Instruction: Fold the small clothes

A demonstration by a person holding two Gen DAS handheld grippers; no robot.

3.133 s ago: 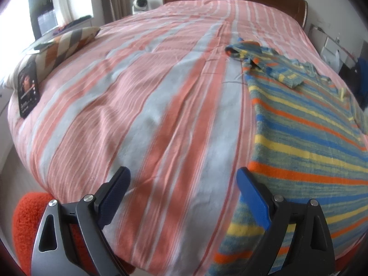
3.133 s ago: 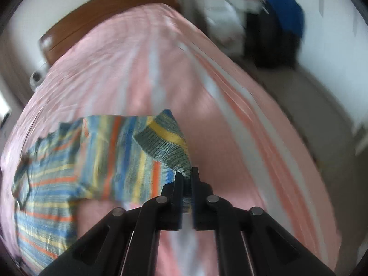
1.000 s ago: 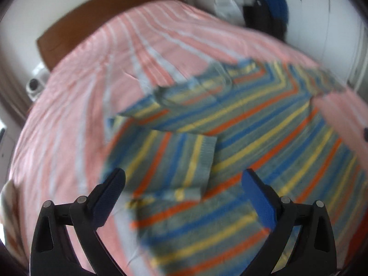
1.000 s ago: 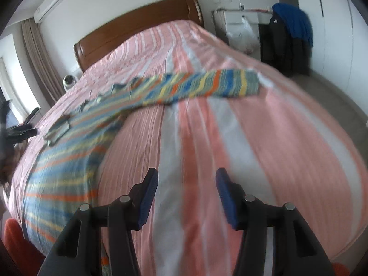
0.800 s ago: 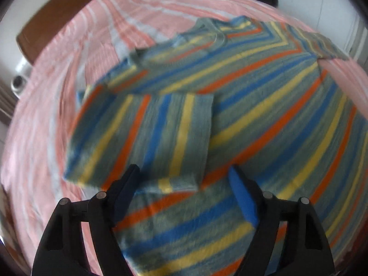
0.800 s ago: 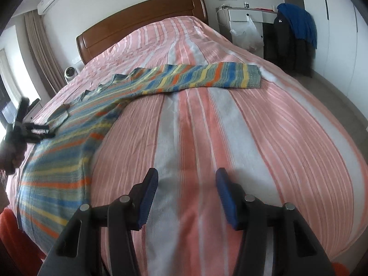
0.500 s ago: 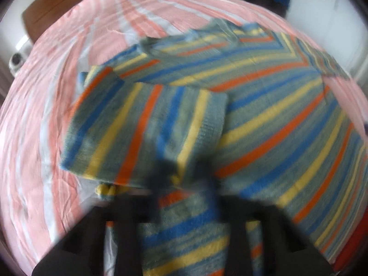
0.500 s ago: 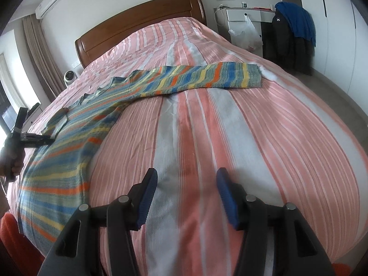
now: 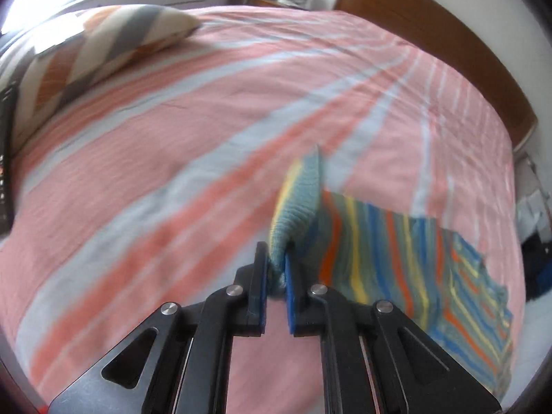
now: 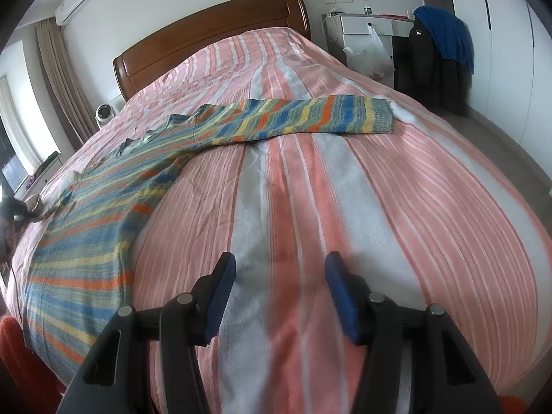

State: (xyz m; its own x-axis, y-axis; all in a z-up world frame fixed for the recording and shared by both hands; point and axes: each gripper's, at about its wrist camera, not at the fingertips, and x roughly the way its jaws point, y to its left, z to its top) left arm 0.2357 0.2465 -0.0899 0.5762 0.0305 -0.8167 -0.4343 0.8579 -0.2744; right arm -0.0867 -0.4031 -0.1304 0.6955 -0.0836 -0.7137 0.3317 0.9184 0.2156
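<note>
Since a moment ago our left gripper [image 9: 276, 272] has swung sideways, jaws now pinching the striped sweater [image 9: 390, 252] sleeve; our right gripper [image 10: 280, 293] jaws hang half-open over the bed [image 10: 396, 189].

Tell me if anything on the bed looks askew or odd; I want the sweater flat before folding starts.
Nothing is damaged or spilled. The striped sweater is not fully flat: the left gripper is shut on one sleeve cuff, lifting it off the bedspread. The other sleeve lies stretched out straight. The right gripper is open, holding nothing.
</note>
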